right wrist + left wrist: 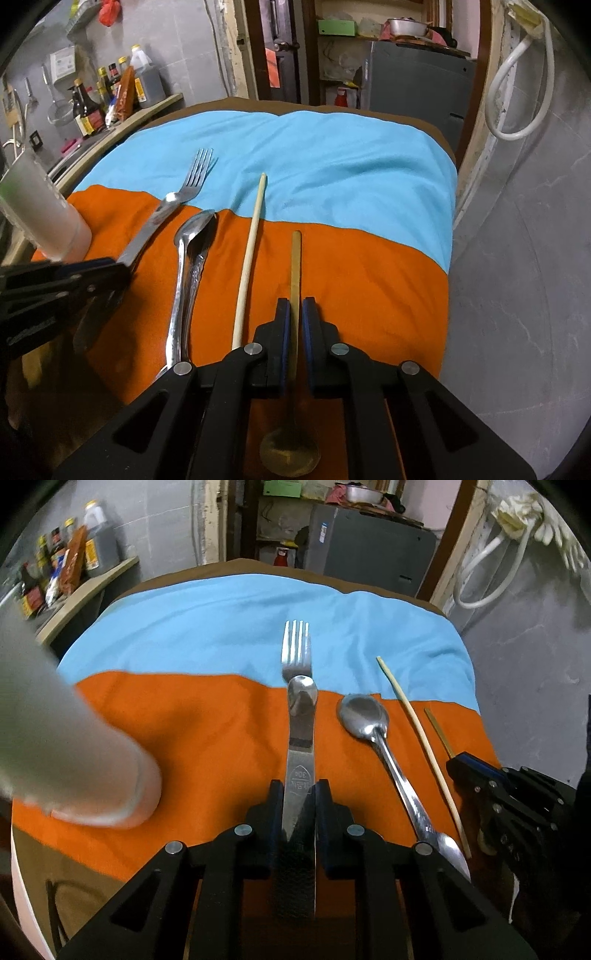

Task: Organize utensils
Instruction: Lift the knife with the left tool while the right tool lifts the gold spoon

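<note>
The left gripper (299, 786) has its jaws narrowed onto the blade of a table knife (300, 746), whose black handle runs back between the fingers. The knife's rounded tip lies over the neck of a fork (295, 646), so lifting or sliding the blade carelessly could, I judge, drag the fork out of line. The right gripper (294, 306) stands with its jaws close about the thin stem of a brass-coloured spoon (295, 258), its bowl lying under the gripper body; whether the pads truly pinch the stem or only flank it I cannot tell. If they only flank it, the slim stem may twist or slip out on lifting.

Between the two lie a steel spoon (364, 716) and a pale chopstick (251, 258), roughly parallel and near one another; a sideways sweep by either gripper could knock them askew. A frosted plastic cup (74, 746) stands just left of the knife and looks easy to tip with a careless swing.

The worktop (373, 578) is covered by an orange cloth (184, 738) and, farther off, a blue cloth (207, 627), both soft and wrinkled, so utensils may snag. Behind are a shelf of sauce bottles (107, 96), grey walls and a coiled white hose (524, 92)
</note>
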`<state>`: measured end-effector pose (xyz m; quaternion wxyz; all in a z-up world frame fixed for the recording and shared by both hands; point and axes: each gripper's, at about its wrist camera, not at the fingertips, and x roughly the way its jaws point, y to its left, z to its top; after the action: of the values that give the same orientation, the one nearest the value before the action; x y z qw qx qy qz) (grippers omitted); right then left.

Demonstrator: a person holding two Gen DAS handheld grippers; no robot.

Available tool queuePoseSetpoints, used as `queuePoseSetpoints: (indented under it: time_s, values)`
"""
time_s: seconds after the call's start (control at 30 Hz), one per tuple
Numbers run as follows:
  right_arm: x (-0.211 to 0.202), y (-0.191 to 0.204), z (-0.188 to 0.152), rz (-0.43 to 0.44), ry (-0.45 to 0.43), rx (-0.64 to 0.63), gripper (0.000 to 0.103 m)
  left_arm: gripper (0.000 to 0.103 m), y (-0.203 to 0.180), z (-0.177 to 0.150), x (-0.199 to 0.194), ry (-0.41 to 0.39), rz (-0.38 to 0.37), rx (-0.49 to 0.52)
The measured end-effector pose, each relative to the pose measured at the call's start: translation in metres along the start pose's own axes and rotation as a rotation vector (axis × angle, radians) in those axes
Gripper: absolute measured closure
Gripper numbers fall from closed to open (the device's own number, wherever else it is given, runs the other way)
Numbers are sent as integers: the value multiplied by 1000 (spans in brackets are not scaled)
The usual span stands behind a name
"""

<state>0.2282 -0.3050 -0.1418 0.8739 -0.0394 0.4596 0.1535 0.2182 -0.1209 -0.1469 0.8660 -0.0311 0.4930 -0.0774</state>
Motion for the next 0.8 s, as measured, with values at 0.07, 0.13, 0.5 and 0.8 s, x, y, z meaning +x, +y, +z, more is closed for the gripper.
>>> queuePoseSetpoints:
  time_s: [0.07,0.13,0.5,0.8]
  values:
    - [0,1,1,-8,11,-4,99,89,2,-5,-4,2,7,-10]
    - [2,2,5,-16,24,-12,98,89,2,-7,-7,11,12,-13]
    - [12,0,19,9,67,29,92,87,0,11,7,96,-11,33]
    - [10,-12,19,68,89,102,99,89,12,2,0,59,-128,-41]
